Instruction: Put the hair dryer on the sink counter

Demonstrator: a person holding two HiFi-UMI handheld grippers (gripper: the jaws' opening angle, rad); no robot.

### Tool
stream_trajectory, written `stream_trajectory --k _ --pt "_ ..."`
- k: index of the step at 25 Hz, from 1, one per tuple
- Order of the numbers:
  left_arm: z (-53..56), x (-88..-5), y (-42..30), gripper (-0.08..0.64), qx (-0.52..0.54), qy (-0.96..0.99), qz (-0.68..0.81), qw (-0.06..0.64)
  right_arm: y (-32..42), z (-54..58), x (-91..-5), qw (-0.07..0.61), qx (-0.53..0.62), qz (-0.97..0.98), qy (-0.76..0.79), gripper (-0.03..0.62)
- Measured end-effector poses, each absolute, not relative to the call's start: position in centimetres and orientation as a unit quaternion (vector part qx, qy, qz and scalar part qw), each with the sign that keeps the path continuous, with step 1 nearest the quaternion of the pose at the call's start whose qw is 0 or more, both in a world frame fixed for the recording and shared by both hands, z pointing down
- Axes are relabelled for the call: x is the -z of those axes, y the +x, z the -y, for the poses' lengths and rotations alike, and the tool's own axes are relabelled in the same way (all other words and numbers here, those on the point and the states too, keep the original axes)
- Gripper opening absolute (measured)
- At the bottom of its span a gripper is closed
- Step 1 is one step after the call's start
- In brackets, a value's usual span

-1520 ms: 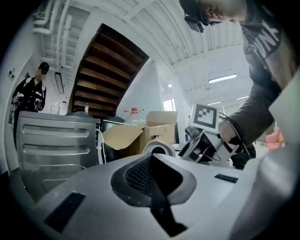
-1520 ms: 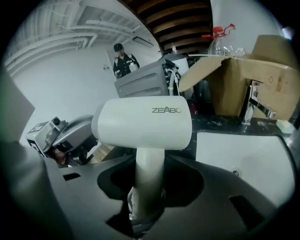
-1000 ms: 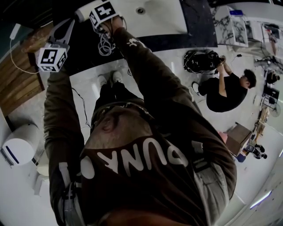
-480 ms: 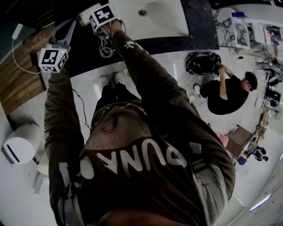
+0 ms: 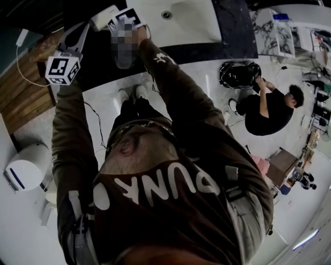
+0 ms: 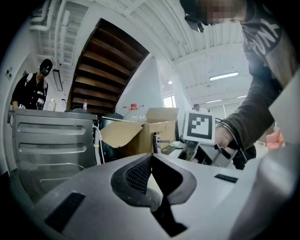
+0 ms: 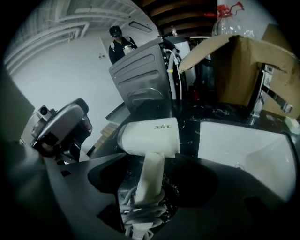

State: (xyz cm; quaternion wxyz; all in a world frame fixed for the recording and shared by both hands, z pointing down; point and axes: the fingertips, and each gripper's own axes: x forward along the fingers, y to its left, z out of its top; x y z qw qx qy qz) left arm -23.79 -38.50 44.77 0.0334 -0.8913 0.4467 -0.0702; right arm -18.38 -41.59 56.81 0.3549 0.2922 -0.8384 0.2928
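Observation:
The white hair dryer (image 7: 149,138) lies on the black sink counter (image 7: 220,112), just left of the white basin (image 7: 243,150), its cord wound round the handle. My right gripper (image 7: 150,187) straddles that handle. Its jaws are opening and stand wide, and the pads are clear of the handle. In the head view the dryer's body (image 5: 104,14) shows at the counter's top edge beside the right gripper's marker cube (image 5: 129,16). My left gripper (image 5: 72,39) hovers left of it over the counter edge. Its jaws meet at the tips with nothing between them (image 6: 151,157).
A faucet (image 7: 265,96) and an open cardboard box (image 7: 234,70) stand behind the basin. A grey metal appliance (image 7: 140,77) is at the counter's far end, with a person in black (image 7: 119,44) behind it. Another person (image 5: 269,108) crouches on the floor at right. A wooden panel (image 5: 23,98) is at left.
The right gripper's marker cube and the dryer have shifted slightly right along the counter's edge. The left gripper has hardly moved.

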Motion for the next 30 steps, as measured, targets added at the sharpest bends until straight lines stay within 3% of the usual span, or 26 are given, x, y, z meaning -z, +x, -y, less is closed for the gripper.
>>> stream_trajectory --k 8,12,17,22,30 --pt "37.5 -41.9 -23.4 -0.006 0.063 -0.891 -0.448 0.037 -17.9 41.0 -46.2 0.232 -0.137 0.919 0.289 0.28" --pt "37.1 -39.0 -22.3 -0.006 0.053 -0.894 -0.442 0.047 -17.1 39.5 -40.0 0.142 -0.005 0.949 0.281 0.164" --pt "35.2 -35.4 -22.6 -0.006 0.044 -0.894 -0.442 0.056 -16.7 36.1 -34.9 0.049 0.062 0.96 0.267 0.019" --pt "33.6 -34.0 -21.8 -0.006 0.05 -0.899 -0.433 0.052 -16.3 33.7 -32.7 0.01 0.081 0.968 0.239 0.011" --pt "33.1 -32.9 -20.9 -0.006 0.043 -0.9 -0.43 0.052 -15.6 33.3 -32.7 0.01 0.083 0.97 0.227 0.009"
